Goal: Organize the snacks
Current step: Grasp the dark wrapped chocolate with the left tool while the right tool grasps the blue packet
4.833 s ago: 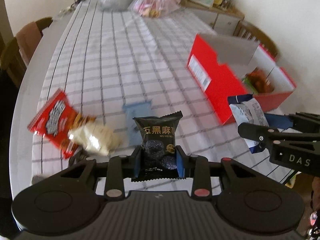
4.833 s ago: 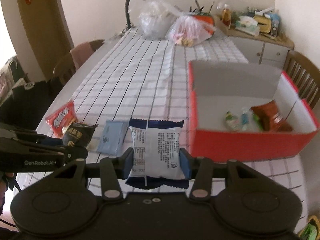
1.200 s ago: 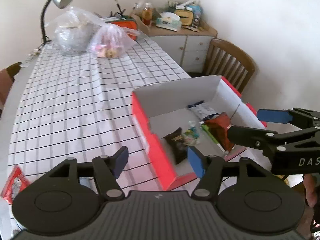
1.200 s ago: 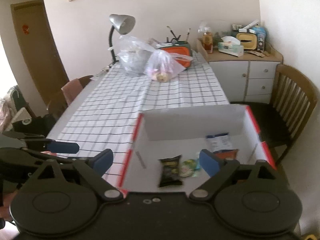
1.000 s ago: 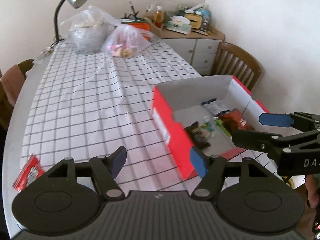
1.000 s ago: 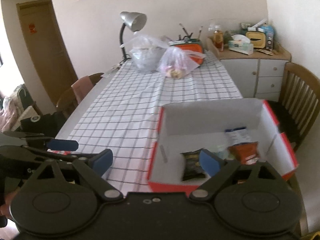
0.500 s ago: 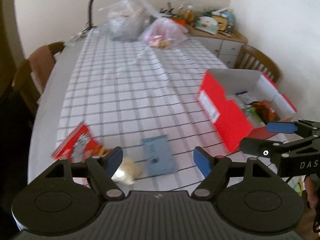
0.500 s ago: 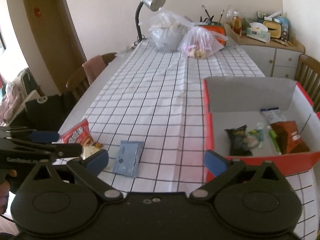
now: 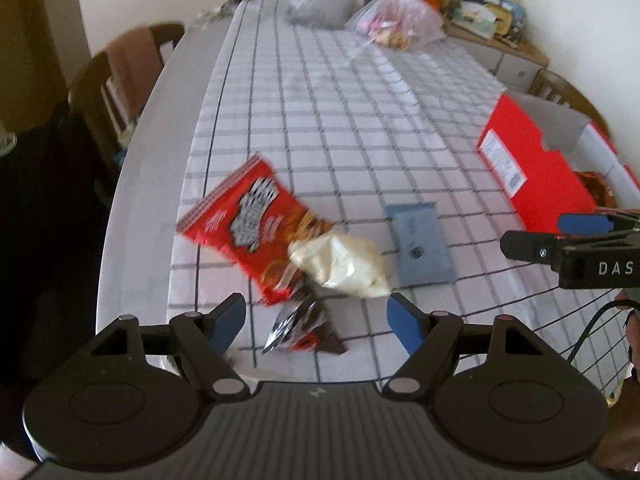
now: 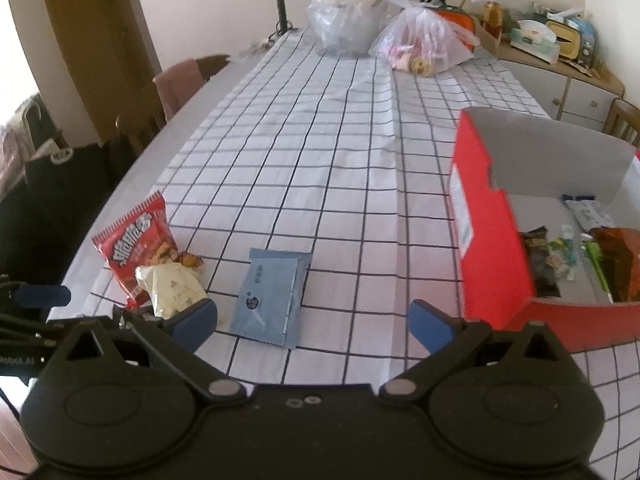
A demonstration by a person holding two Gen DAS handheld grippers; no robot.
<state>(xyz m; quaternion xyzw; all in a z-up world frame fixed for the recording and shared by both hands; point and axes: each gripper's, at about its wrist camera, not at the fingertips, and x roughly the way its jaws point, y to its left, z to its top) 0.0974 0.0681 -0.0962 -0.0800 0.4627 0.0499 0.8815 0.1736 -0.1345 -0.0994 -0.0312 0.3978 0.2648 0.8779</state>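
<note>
Loose snacks lie near the table's front left: a red packet [image 9: 248, 216] [image 10: 136, 240], a cream packet [image 9: 340, 260] [image 10: 172, 288] partly on it, a dark packet [image 9: 304, 326] and a flat blue packet [image 9: 420, 244] [image 10: 272, 296]. My left gripper [image 9: 318, 318] hangs open just above the dark packet, with nothing between its fingers. My right gripper [image 10: 312, 320] stands wide open over the blue packet, also empty. The red box [image 9: 536, 176] [image 10: 492, 248] on the right holds several snacks.
Two clear plastic bags [image 10: 384, 28] and a desk lamp [image 10: 284, 0] stand at the table's far end. Wooden chairs [image 9: 120, 92] line the left side, another [image 10: 624, 120] stands at the right. A cluttered sideboard [image 10: 560, 64] is behind. The checked cloth [image 10: 320, 140] is bare in the middle.
Both grippers swung left away from the red box and came down toward the loose packets at the table's front. Both stayed empty, and their jaws spread a little wider.
</note>
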